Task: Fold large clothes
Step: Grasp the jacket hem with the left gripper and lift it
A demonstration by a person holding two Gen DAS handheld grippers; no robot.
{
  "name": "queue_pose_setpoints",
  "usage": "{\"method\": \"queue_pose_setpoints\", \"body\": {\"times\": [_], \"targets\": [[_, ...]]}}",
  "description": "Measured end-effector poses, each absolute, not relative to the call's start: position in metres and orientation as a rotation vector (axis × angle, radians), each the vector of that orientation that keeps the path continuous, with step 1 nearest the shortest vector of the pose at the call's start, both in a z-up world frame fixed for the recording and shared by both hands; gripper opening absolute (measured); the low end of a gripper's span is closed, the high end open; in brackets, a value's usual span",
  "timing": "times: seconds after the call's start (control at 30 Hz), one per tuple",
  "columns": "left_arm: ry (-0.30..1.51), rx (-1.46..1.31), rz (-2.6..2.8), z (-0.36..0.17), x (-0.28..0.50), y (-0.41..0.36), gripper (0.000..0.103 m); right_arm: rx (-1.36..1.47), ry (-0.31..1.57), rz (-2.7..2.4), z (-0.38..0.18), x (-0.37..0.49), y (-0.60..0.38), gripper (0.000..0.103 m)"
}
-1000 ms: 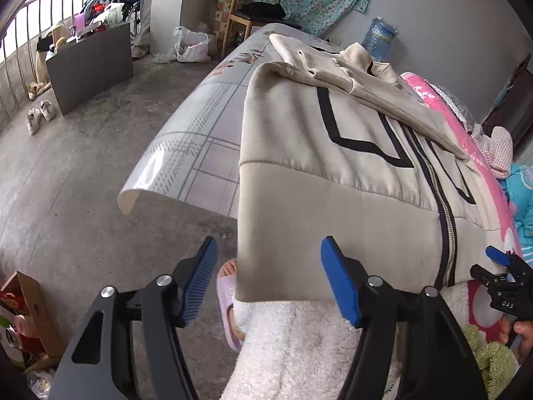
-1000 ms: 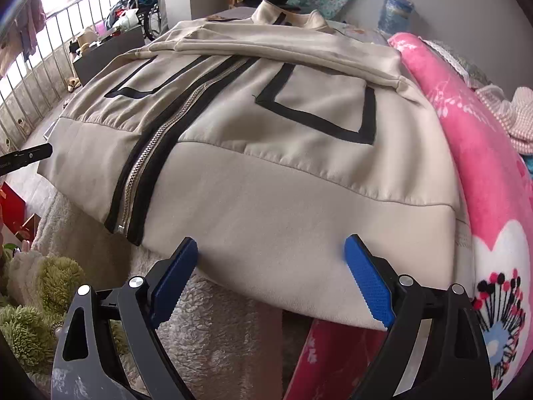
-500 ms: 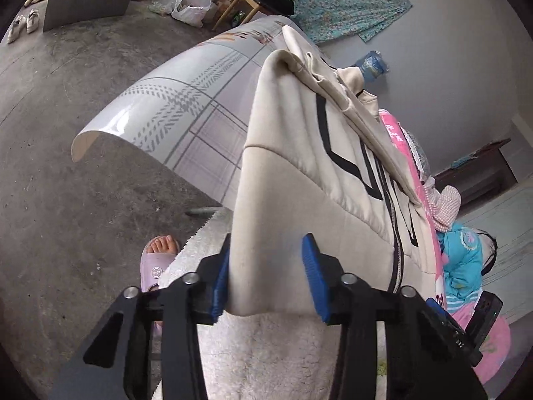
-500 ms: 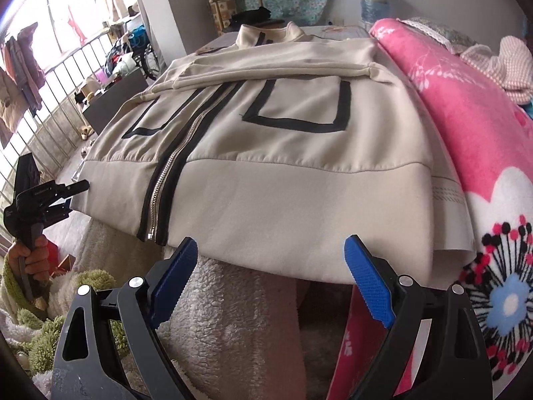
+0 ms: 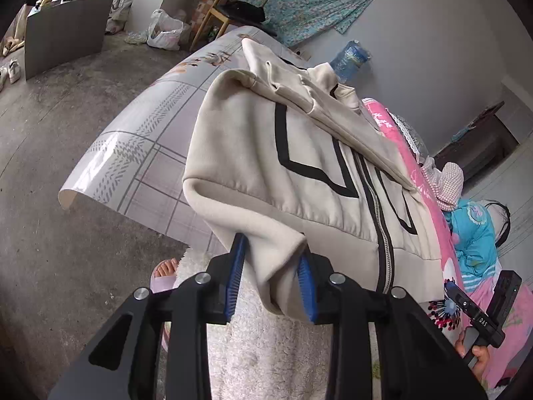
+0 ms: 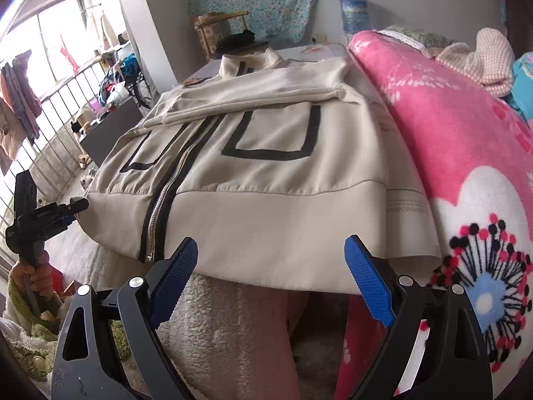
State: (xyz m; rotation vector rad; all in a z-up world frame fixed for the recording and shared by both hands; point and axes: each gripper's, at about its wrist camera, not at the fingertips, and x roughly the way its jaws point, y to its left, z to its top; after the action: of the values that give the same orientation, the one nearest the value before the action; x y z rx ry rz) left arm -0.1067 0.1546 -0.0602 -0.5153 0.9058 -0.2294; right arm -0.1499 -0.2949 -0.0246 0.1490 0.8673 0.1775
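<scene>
A cream zip jacket [image 5: 299, 180] with black stripe trim lies front up on the bed, its sleeves folded across the chest. It also fills the right wrist view [image 6: 266, 153]. My left gripper [image 5: 271, 278] is shut on the jacket's bottom left hem corner, which bunches between the blue pads [image 5: 235, 276]. My right gripper [image 6: 269, 283] is open, its blue pads [image 6: 366, 283] just below and in front of the jacket's bottom hem, touching nothing. The left gripper shows at the left of the right wrist view [image 6: 75, 205].
A pink flowered blanket [image 6: 466, 153] lies right of the jacket. A white fluffy cover [image 5: 266, 350] hangs below the hem. A patterned mat [image 5: 140, 153] overhangs the bed's left side above the concrete floor. A foot in a pink sandal [image 5: 163, 271] stands by the bed.
My left gripper moved in and closed on the jacket's bottom left hem corner, which now bunches up. My right gripper stayed open near the hem.
</scene>
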Motion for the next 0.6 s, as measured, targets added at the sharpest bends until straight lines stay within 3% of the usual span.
{"method": "queue_pose_setpoints", "body": {"times": [0.3, 0.43, 0.6], "targets": [[0.973, -0.494, -0.152, -0.067, -0.105, 0.153, 0.038, 0.212, 0.885, 0.081, -0.024, -0.162, -0.333, 0.085], [0.966, -0.499, -0.141, -0.069, -0.105, 0.154, 0.037, 0.265, 0.903, 0.093, -0.032, -0.157, -0.342, 0.073], [0.95, -0.414, -0.096, -0.062, -0.108, 0.15, 0.018, 0.338, 0.944, 0.096, -0.044, -0.155, -0.349, 0.059]]}}
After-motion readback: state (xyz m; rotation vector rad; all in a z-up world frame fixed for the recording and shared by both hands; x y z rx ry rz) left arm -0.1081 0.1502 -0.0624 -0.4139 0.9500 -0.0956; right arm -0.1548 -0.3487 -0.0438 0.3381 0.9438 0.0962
